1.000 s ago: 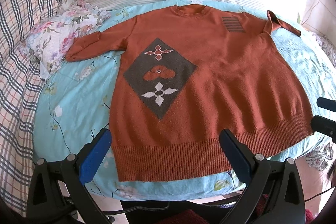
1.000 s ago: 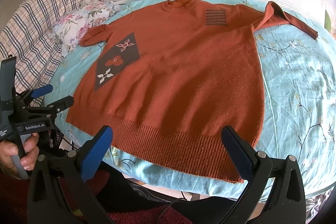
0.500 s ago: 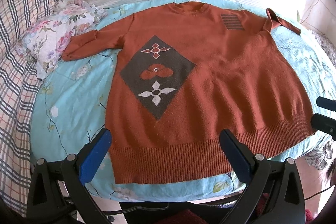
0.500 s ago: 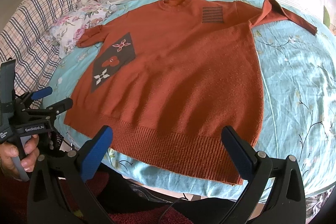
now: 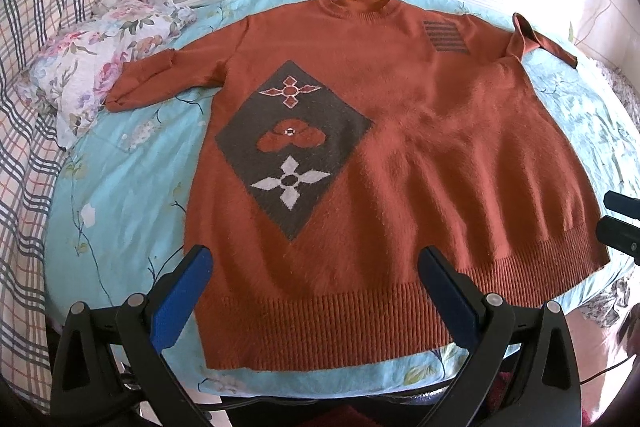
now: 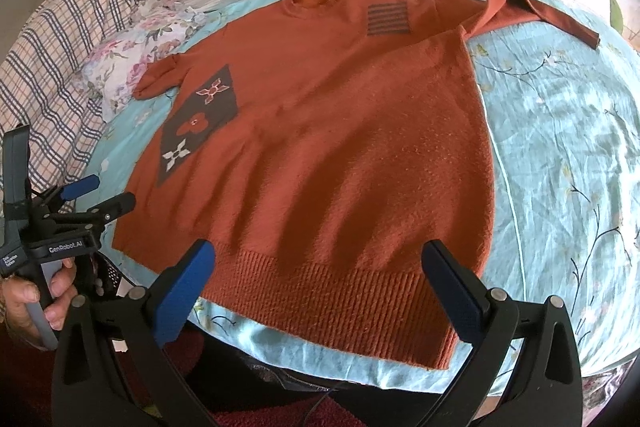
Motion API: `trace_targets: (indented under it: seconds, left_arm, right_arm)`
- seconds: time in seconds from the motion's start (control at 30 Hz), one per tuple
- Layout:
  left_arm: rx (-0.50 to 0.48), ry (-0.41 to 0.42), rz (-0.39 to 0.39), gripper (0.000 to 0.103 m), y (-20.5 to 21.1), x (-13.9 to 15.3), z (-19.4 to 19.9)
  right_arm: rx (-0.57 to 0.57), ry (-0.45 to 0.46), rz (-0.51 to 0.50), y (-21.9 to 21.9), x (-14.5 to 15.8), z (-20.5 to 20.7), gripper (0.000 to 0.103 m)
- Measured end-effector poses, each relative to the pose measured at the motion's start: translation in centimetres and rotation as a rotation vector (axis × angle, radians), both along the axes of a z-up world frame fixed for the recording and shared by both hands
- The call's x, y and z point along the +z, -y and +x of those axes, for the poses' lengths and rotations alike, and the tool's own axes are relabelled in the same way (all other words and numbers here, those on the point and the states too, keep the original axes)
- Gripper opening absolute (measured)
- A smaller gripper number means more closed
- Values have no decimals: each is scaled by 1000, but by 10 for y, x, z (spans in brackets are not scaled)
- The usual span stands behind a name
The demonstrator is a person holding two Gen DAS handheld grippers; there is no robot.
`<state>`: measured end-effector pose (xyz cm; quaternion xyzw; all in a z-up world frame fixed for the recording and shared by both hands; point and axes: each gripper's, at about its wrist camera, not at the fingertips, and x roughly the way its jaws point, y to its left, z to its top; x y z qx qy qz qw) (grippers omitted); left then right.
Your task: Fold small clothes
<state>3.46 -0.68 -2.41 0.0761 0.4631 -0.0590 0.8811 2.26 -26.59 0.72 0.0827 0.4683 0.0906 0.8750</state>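
Left wrist view shows your left gripper [image 5: 316, 291] (wide apart, empty, like the right gripper [image 6: 320, 287]) has edged closer over the sweater [image 5: 400, 187] hem, so grasping comes next.

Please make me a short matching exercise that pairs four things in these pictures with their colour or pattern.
Things:
1. sweater
2. bedsheet
3. blanket
4. diamond patch

Descriptions:
a. checked in dark lines on a pale ground
b. dark grey, holding three flower motifs
c. rust orange with a ribbed hem
d. light blue with a floral print

Pairs: 1-c, 2-d, 3-a, 4-b
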Motion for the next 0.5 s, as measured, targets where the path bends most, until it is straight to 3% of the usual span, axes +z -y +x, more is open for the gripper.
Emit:
trace_targets:
  seconds: [0.2, 0.27, 0.5]
  left_arm:
    - [-3, 11, 5, 102, 5, -3, 6]
    - [-4, 9, 1, 102, 6, -3, 10]
    - [-11, -1, -6, 102, 10, -6, 23]
  right_arm:
    - [-20, 12, 34, 10, 0, 6, 101]
    - [-41, 30, 36, 19, 2, 10, 93]
    - [-192, 39, 121, 85, 1, 38, 82]
